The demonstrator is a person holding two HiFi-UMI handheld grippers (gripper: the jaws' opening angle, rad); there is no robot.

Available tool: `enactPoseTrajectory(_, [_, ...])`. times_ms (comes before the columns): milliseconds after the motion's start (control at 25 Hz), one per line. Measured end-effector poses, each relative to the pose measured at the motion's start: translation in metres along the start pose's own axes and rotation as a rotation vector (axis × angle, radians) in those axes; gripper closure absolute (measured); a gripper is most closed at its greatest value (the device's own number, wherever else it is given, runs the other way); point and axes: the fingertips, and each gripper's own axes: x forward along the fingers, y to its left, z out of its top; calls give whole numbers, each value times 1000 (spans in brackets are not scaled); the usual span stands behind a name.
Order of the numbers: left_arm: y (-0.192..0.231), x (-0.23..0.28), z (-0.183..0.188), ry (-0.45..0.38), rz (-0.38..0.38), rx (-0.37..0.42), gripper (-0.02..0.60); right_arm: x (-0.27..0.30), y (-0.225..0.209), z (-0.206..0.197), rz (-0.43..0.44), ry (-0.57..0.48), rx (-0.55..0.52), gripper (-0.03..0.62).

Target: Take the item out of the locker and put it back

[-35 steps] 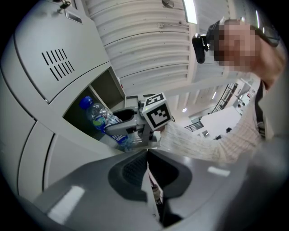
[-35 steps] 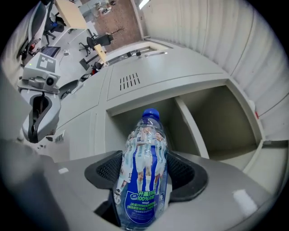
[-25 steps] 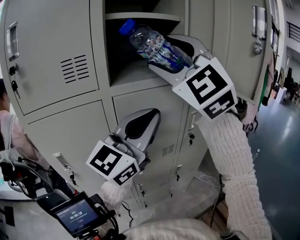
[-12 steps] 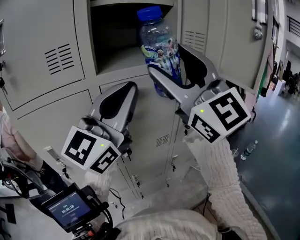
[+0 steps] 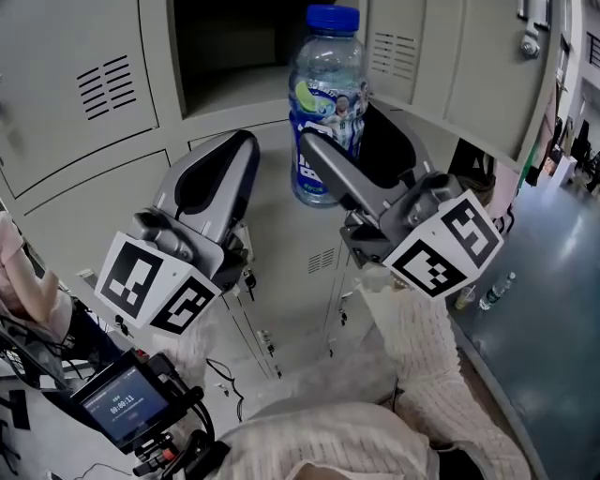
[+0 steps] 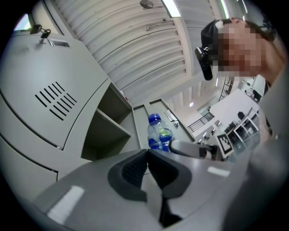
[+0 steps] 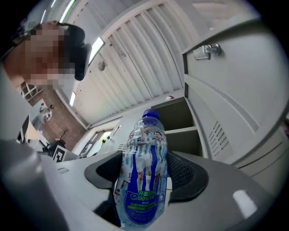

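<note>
Item list, left to right, every place taken from the locker's open compartment.

Handheld screen: sitting far below and left of the compartment, lit.

Left gripper: hanging just below the compartment's lower edge and pointing up toward it. Its jaws are pressing flat together with nothing between them. Its marker cube is facing the head camera. Compared with a second ago, it is riding higher and closer under the compartment.

Bottle: clear plastic with a blue cap and a blue printed label. It is standing upright in front of the compartment's lower right corner, fully outside it. A second ago it was lying tilted in the compartment's mouth with the cap pointing up and left. Half a second ago it was already nearly upright at the edge.

Right gripper: sitting below and right of the compartment. Its jaws are standing wide and clamping the bottle's lower half at the label, one pad on each side. It is now rolled over from its pose a second ago, with its marker cube lying lower right of the bottle.

Door panel: grey, standing to the right of the compartment.
</note>
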Motion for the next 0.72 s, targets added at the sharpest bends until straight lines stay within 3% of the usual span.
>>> enactPoseTrajectory(120, [3, -3, -3, 4, 10, -5, 578, -3, -3, -9, 14, -13, 74, 278])
enactPoseTrajectory(720, [-7, -2, -5, 7, -29, -7, 577, -7, -3, -19, 25, -1, 95, 278])
